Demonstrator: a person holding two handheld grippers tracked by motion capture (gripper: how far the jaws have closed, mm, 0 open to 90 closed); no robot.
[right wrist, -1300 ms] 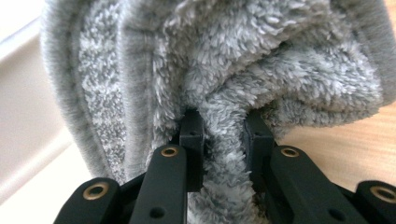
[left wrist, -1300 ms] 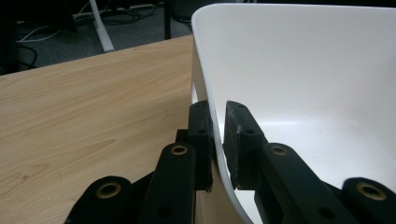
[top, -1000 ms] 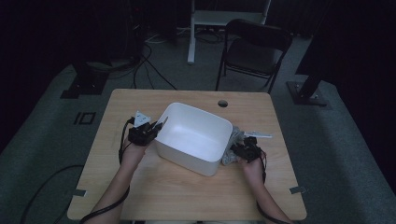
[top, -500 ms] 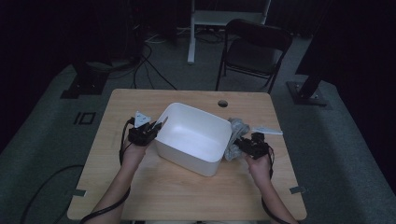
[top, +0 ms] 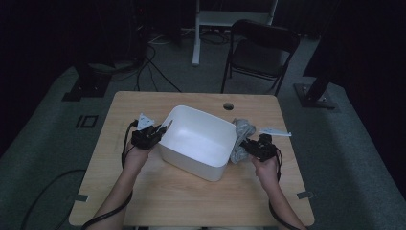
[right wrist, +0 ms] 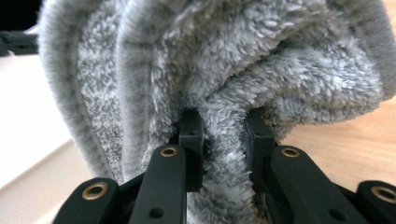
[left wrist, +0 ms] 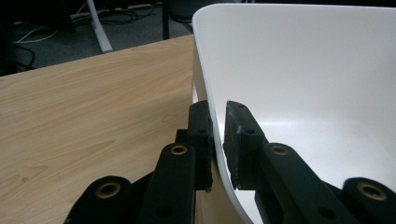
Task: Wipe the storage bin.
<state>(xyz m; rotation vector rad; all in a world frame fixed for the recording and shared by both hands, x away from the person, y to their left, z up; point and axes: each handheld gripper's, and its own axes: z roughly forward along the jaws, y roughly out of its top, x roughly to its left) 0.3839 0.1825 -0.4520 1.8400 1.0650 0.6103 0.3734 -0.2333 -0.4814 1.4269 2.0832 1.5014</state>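
The white tub [top: 198, 141] on the desk [top: 191, 201] is taken as the landmark for all positions below.

Nearest, at the tub's right wall, the right claw [top: 245, 146] is found clamped on a fold of the grey fleece towel [top: 239, 139]. In the right gripper view the pile is seen pinched between the two black jaws, with the towel [right wrist: 224, 70] bunched above and beyond the right claw [right wrist: 223, 140]. The towel is thus held at the claw itself, hanging just outside the tub's right wall and close against it, with its lower end close to the desk; whether it rests there cannot be told. Its long axis runs roughly along that wall, from the near side toward the far side.

The relation on which the coming move is judged to turn: the tub's open cavity lies to the left of the held towel, across the rim, so the towel must be carried up over the right wall and leftward before release. The right hand is the nearer one to that wall.

At the tub's left wall, the left claw [top: 163, 130] is closed on the rim. In the left gripper view the thin white wall [left wrist: 212, 140] is seen gripped, one pad [left wrist: 201, 135] outside and one inside, by the left claw [left wrist: 218, 140]. The tub is thereby steadied.

Farther off, beyond the tub, a hole [top: 228, 106] in the desk and a folding chair [top: 261, 52] are seen.
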